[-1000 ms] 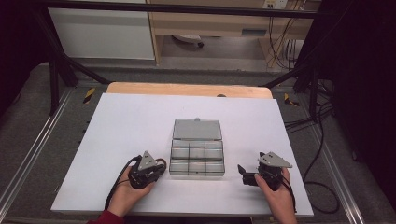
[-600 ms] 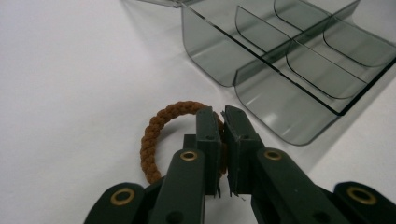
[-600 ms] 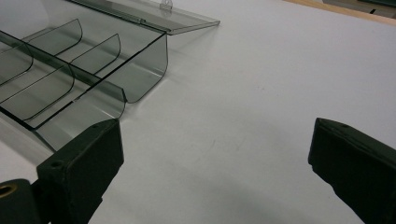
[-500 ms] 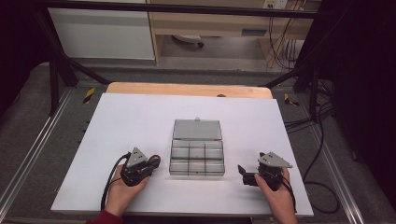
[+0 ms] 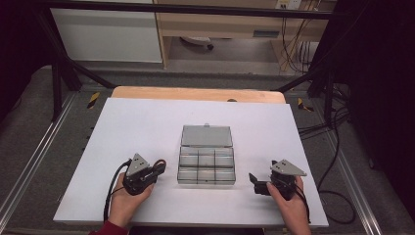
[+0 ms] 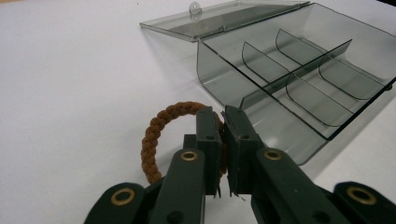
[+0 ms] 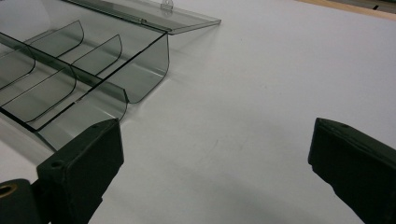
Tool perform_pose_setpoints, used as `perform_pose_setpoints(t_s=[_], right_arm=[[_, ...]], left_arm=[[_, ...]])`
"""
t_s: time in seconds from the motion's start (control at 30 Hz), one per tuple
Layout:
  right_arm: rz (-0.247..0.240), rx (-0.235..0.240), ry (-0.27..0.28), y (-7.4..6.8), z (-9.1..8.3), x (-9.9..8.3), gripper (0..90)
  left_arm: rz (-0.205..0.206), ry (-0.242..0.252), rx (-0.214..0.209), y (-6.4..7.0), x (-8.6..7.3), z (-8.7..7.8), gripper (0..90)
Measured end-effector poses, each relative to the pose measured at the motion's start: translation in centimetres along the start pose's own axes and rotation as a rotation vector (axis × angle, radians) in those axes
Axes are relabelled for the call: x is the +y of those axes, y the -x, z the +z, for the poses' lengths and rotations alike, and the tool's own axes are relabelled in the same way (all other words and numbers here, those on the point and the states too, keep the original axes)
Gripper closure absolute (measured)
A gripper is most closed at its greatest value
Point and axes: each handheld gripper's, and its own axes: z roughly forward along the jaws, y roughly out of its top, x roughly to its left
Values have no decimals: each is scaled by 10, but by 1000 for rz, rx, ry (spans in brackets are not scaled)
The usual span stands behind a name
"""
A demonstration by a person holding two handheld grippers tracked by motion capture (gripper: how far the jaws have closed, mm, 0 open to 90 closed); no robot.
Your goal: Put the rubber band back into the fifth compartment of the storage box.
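A brown braided hair tie (image 6: 161, 128) is pinched between the jaws of the left claw (image 6: 223, 122), which are clenched on one side of the loop; the rest of the loop sticks out to the jaws' left, over the white table (image 6: 70, 84). Just beside it sits a clear smoky compartment box (image 6: 299, 79), lid (image 6: 219, 18) laid flat open behind it. In the high view the box (image 5: 206, 165) lies between both hands. The right claw (image 5: 255, 182) is released, jaws spread wide, near the box's other side.

1 hair tie (image 6: 161, 126), 1 box (image 5: 206, 164), 6 compartments.
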Motion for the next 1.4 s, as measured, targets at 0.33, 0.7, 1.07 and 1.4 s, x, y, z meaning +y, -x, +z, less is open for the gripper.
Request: perform_pose_setpoints(t_s=[0.33, 0.7, 1.07, 1.4], right_arm=[[43, 36, 28, 0, -3, 3, 37], [14, 20, 4, -1, -2, 0, 35], [6, 25, 1, -3, 0, 1, 34], [18, 20, 23, -3, -3, 3, 35]], left_arm=[[18, 17, -14, 4, 1, -3, 852], [-1, 48, -32, 6, 4, -6, 852], [39, 83, -63, 18, 31, -11, 851], [85, 89, -83, 29, 59, -11, 852]])
